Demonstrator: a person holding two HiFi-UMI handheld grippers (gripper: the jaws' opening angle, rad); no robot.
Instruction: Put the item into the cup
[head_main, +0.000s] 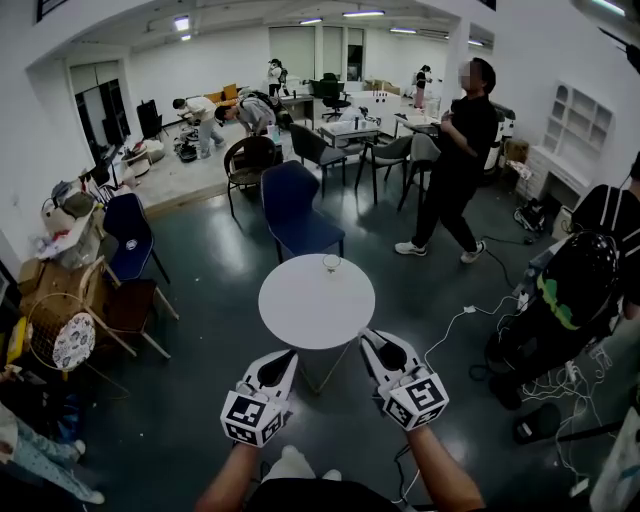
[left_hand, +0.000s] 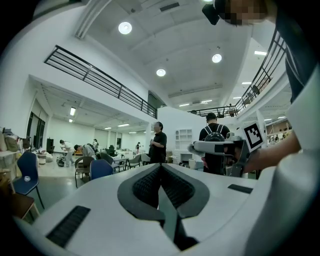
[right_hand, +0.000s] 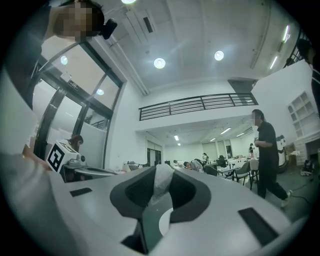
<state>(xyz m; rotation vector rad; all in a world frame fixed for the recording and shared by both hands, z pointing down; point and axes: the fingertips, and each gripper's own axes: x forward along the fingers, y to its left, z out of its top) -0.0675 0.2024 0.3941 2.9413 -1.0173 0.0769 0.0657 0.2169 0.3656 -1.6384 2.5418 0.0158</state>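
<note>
A small clear glass cup (head_main: 331, 263) stands upright at the far edge of a round white table (head_main: 300, 312). Both grippers hang in the air on the near side of the table, short of its edge and tilted upward. My left gripper (head_main: 285, 358) (left_hand: 160, 168) is shut, its dark pads meeting with nothing between them. My right gripper (head_main: 373, 341) (right_hand: 161, 172) is shut on a pale, crumpled item (right_hand: 162, 183) that pokes up between its pads. The item looks like soft paper or cloth. In the left gripper view the right gripper (left_hand: 220, 146) shows off to the right.
A blue chair (head_main: 295, 210) stands just beyond the table. Behind it at the right is a person in black (head_main: 458, 150). A person with a backpack (head_main: 585, 285) crouches at the right amid floor cables (head_main: 470, 318). Wicker chairs (head_main: 60, 330) crowd the left.
</note>
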